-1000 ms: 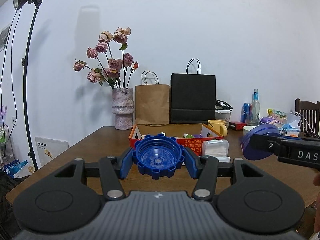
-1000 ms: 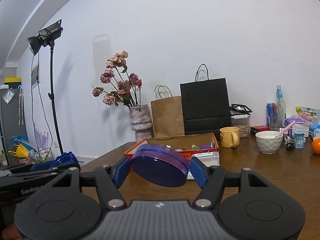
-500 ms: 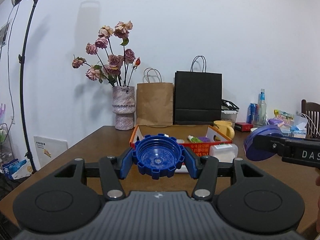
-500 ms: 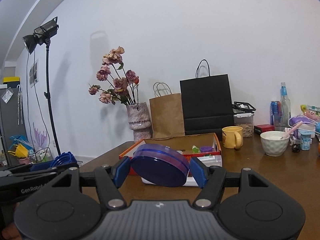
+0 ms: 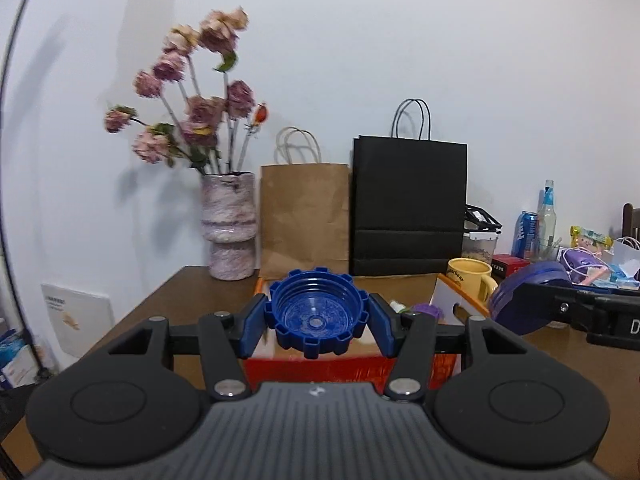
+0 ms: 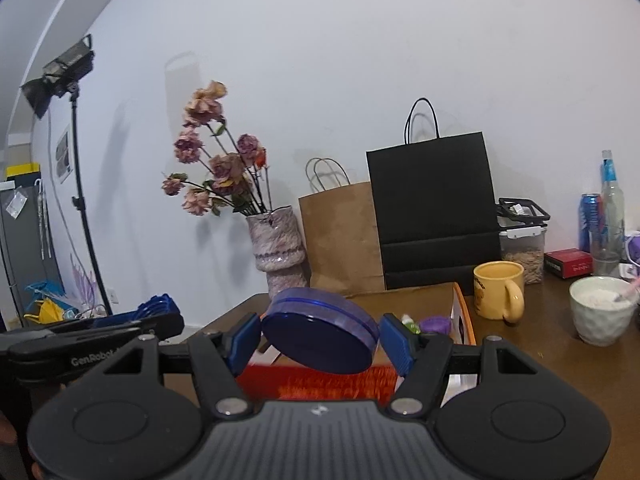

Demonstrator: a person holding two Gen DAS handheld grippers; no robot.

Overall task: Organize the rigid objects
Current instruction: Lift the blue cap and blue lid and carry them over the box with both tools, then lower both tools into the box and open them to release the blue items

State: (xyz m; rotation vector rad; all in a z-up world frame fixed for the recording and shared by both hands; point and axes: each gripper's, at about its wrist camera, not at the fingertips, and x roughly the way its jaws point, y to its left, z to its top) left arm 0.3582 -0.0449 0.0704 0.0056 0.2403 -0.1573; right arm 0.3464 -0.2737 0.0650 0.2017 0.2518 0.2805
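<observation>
My left gripper (image 5: 317,322) is shut on a blue ridged cap (image 5: 316,312), its hollow side facing the camera, held above the near end of an orange cardboard box (image 5: 352,364). My right gripper (image 6: 320,338) is shut on a purple round lid (image 6: 320,330), tilted, above the same box (image 6: 320,384). Each gripper shows in the other's view: the right one with its lid (image 5: 528,300) at the right, the left one with its cap (image 6: 156,308) at the left. The box holds small items, among them a purple piece (image 6: 436,324).
On the brown table (image 6: 540,348) stand a yellow mug (image 6: 498,295), a white bowl (image 6: 602,310), a flower vase (image 6: 278,252), a brown bag (image 6: 340,236), a black bag (image 6: 432,212), a cereal container (image 6: 522,248), a can and bottle (image 6: 612,212). A light stand (image 6: 76,184) stands left.
Both grippers have moved forward towards the box, which now looks larger and lies right under the held cap and lid. Both grips are unchanged.
</observation>
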